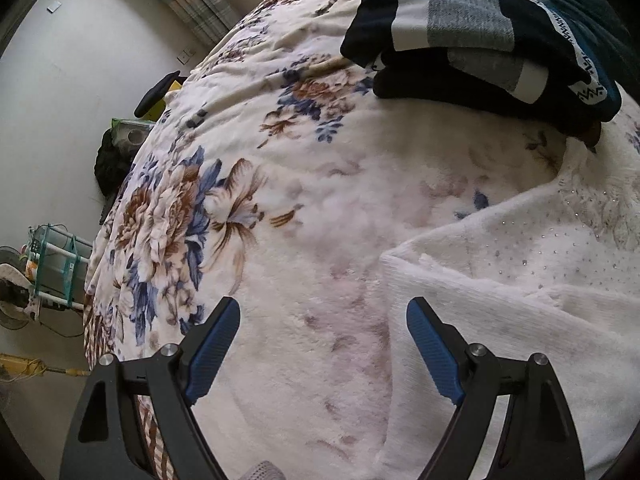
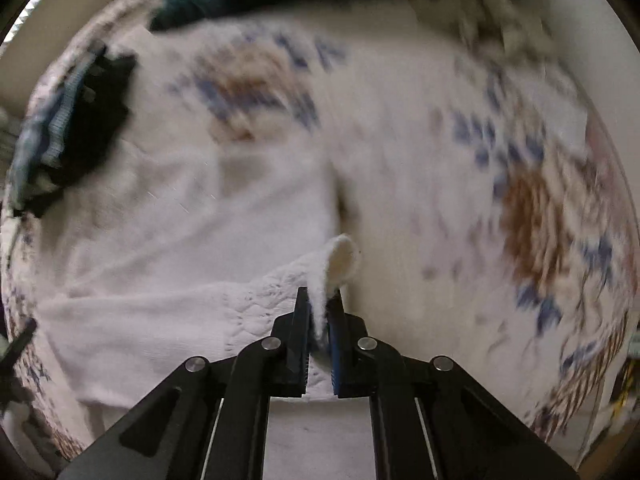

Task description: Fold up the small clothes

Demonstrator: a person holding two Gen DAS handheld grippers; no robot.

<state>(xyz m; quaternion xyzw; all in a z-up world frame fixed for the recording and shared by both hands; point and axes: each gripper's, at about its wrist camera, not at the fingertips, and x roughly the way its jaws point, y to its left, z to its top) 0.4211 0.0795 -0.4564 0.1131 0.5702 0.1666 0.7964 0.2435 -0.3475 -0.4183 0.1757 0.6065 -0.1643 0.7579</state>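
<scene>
A white fuzzy sweater (image 1: 520, 300) with small sparkly dots lies on the floral blanket (image 1: 224, 184), at the right of the left wrist view. My left gripper (image 1: 324, 312) is open and empty, just left of the sweater's edge and above the blanket. In the right wrist view my right gripper (image 2: 319, 300) is shut on an edge of the white sweater (image 2: 192, 248), and a flap of cloth curls up above the fingertips. That view is blurred by motion.
Folded dark clothes with grey and white stripes (image 1: 472, 52) are stacked at the far side of the bed; they show as a dark shape (image 2: 80, 128) in the right wrist view. A wall, a curtain and floor clutter (image 1: 48, 272) lie left of the bed.
</scene>
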